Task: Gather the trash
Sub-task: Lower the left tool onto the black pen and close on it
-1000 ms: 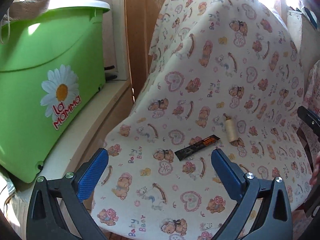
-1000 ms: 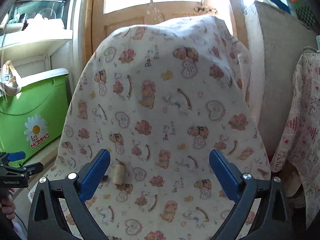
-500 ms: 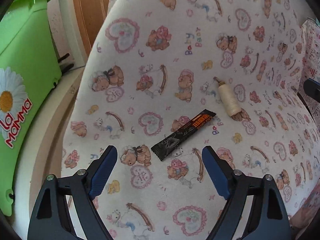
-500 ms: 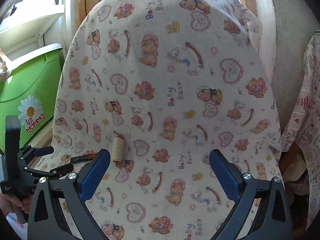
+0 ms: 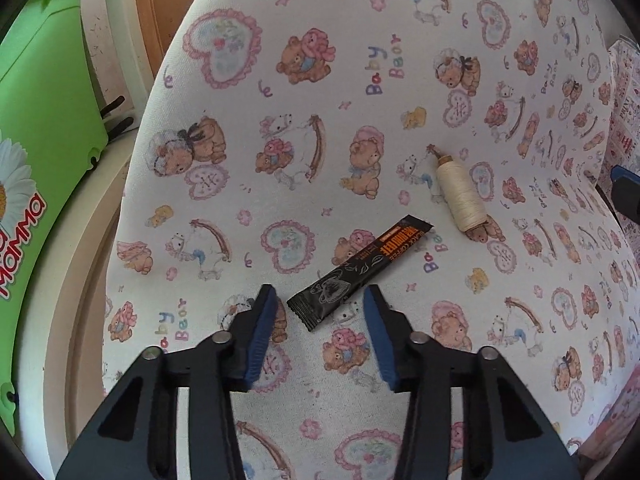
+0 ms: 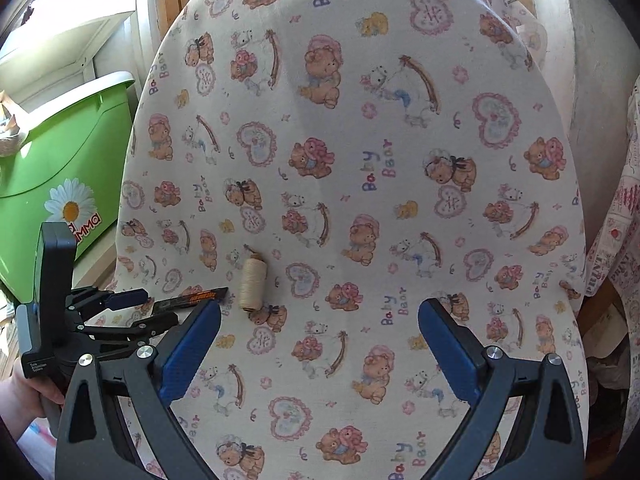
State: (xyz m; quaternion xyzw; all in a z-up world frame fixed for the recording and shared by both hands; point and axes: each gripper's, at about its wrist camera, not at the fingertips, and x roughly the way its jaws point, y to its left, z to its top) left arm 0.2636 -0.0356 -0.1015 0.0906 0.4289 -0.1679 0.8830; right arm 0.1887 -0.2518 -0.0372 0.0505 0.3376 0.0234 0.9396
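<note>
A black and orange coffee sachet [image 5: 360, 270] lies flat on a chair seat covered in teddy-bear cloth [image 5: 280, 80]. My left gripper [image 5: 320, 308] is open, its blue pads on either side of the sachet's near end, without gripping it. A cream thread spool [image 5: 460, 196] lies just beyond the sachet to the right. In the right wrist view the sachet [image 6: 192, 298] and spool [image 6: 251, 284] lie at the seat's left side, with the left gripper [image 6: 132, 308] over the sachet. My right gripper [image 6: 320, 320] is wide open and empty above the seat's middle.
A green lidded bin with a daisy logo [image 5: 36, 140] stands on a pale ledge [image 5: 60, 280] left of the chair, also in the right wrist view [image 6: 60, 168]. A patterned cloth [image 6: 616, 240] hangs at the right. Wooden door behind.
My left gripper has moved down and forward to the sachet and narrowed its jaws around the near end. My right gripper has moved closer to the seat, staying wide open.
</note>
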